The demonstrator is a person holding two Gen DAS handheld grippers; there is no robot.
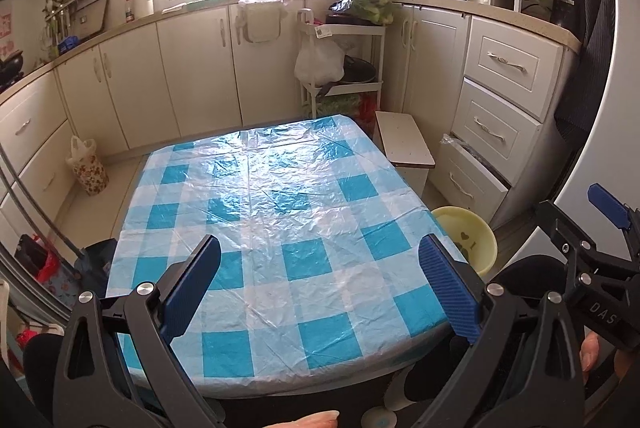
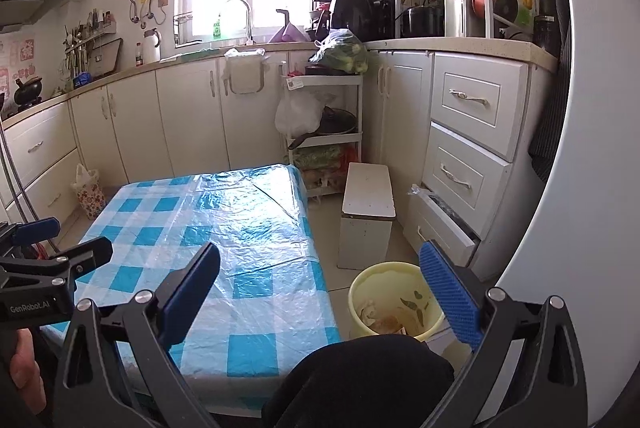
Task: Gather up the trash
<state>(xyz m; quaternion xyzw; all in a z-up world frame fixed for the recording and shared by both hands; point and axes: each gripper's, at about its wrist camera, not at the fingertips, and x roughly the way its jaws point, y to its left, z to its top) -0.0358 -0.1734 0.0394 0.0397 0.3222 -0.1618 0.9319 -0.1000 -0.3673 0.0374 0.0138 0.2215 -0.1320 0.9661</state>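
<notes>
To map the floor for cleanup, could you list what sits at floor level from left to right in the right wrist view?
Floral bag → checked table → white stool → yellow bin, with scraps inside.

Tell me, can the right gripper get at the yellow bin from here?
Probably yes. The right gripper is open and empty, and the yellow bin stands on the floor beside the table, its open top uncovered; nothing lies between them.

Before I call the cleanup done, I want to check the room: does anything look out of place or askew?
Yes: the bottom drawer on the right hangs open and tilted, with clear plastic sticking out. The table shows no trash; the yellow bin holds scraps.
</notes>
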